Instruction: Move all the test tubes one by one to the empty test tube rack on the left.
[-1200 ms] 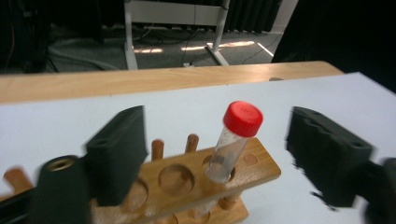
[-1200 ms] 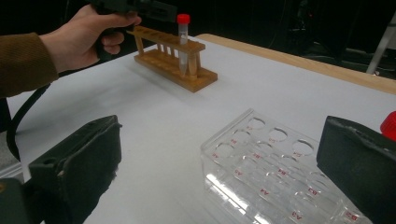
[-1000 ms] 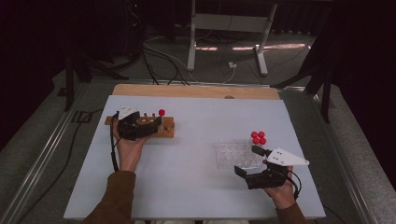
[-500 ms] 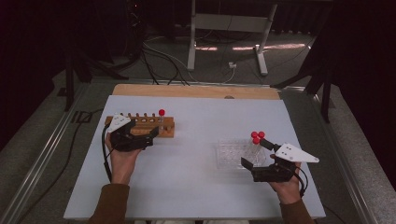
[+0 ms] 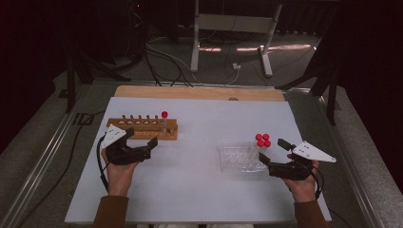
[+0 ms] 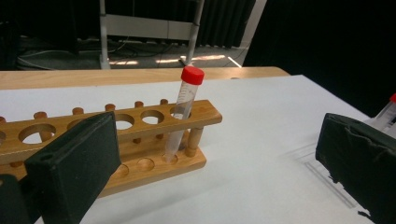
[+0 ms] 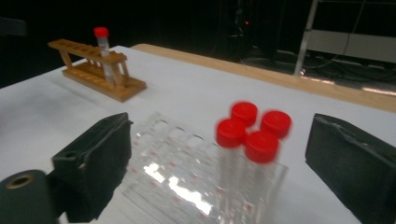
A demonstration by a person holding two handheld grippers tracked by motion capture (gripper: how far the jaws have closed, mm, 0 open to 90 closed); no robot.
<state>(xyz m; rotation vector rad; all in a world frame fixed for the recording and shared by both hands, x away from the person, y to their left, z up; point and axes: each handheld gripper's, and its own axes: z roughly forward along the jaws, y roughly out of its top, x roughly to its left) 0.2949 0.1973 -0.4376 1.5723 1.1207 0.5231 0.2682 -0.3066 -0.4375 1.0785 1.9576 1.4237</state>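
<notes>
Tubes, red-capped, at 12 o'clock of right claw: light, slick, probably brittle; best pinched just under caps. Both claws spread, left claw too, holding nothing.

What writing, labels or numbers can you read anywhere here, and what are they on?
No text can be read here.
Red-capped tube in the wooden rack: faint graduation marks on its side, too small to read.
Four red-capped tubes in the clear plastic rack: blurred, no label legible.
</notes>
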